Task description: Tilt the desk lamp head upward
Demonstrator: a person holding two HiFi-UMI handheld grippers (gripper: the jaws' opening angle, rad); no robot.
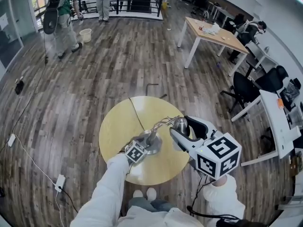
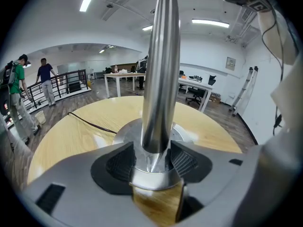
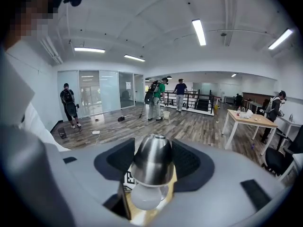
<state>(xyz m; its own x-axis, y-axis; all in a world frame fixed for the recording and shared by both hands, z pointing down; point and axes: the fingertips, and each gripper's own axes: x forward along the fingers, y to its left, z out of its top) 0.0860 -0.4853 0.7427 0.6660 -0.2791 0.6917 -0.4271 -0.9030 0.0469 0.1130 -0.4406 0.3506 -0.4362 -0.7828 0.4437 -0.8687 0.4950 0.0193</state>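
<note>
Round yellow wooden table [image 1: 118, 122], silver metal desk lamp [image 1: 158, 132] mid-table: left gripper [image 2: 154, 162] clenched on its pole [image 2: 160, 79], right gripper [image 3: 154, 164] grasping its dome-shaped head [image 1: 180, 124]; grasp looks set, next swing the head upward, pole steadied.

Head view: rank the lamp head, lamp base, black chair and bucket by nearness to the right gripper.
1. Lamp head, held by the right gripper.
2. Lamp base, left of it on the table.
3. Black chair, on the floor at right.
4. Bucket, far upper left.
</note>
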